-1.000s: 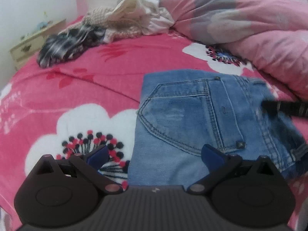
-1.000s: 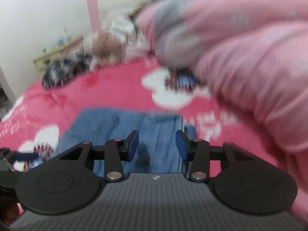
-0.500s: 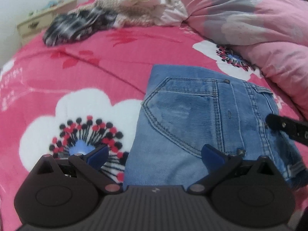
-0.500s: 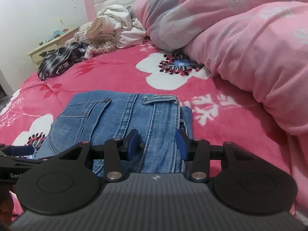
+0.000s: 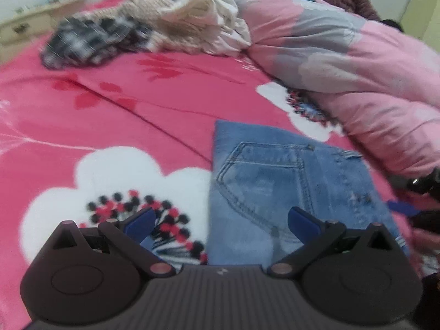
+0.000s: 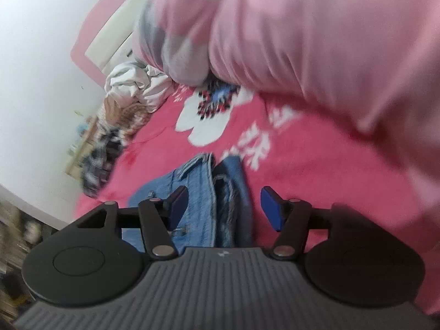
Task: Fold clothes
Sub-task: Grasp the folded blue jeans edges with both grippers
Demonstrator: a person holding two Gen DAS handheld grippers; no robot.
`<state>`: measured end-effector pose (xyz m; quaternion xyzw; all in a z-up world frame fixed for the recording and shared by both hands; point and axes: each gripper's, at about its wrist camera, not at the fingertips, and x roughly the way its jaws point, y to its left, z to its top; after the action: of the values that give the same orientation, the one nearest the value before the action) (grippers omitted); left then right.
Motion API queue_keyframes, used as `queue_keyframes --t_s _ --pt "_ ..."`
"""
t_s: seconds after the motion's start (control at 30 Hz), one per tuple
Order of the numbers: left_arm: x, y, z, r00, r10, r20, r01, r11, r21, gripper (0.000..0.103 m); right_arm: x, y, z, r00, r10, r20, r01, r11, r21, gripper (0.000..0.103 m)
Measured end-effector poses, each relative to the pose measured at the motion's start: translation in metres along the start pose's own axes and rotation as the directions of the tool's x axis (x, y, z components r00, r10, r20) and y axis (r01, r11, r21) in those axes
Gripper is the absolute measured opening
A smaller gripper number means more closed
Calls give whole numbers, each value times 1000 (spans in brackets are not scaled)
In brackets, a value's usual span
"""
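**On the bed: jeans folded, pile waiting**

On the pink flowered bedspread (image 5: 137, 104) the folded blue denim jeans (image 5: 269, 192) lie flat, near the pink quilt (image 5: 357, 68). The left gripper (image 5: 220, 222) stands wide open, empty. The right gripper (image 6: 224, 206) is opening, straddling the jeans' edge without pressing. Beyond the jeans, the crumpled clothes heap (image 5: 154, 27) likely remains unfolded.

White wall (image 6: 35, 68), pink headboard (image 6: 90, 44)

no readable text, labels or numbers
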<state>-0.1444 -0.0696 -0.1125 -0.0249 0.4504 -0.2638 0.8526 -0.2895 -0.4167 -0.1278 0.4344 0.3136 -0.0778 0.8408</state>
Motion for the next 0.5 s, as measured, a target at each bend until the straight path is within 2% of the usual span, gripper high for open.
queue_keyframes --t_s 0.1,0.2,0.3,0.4,0.5 --pt "17 16 6 993 -114 -42 112 993 -32 102 10 -9 -3 997 50 -65 -45 996 75 67" --pt "36 32 0 970 -221 -104 212 973 -96 100 17 -13 -6 990 65 -127 -51 993 107 73" --pt "36 40 -8 954 -288 -84 280 955 -96 100 24 -18 -10 975 85 -205 -54 987 150 76" --pt "42 46 -9 920 -380 -99 367 922 -125 101 30 -19 -12 962 101 -252 -60 984 165 78" --pt "54 48 2 898 -425 -113 410 902 -138 101 42 -15 -8 956 122 -266 -76 981 176 86"
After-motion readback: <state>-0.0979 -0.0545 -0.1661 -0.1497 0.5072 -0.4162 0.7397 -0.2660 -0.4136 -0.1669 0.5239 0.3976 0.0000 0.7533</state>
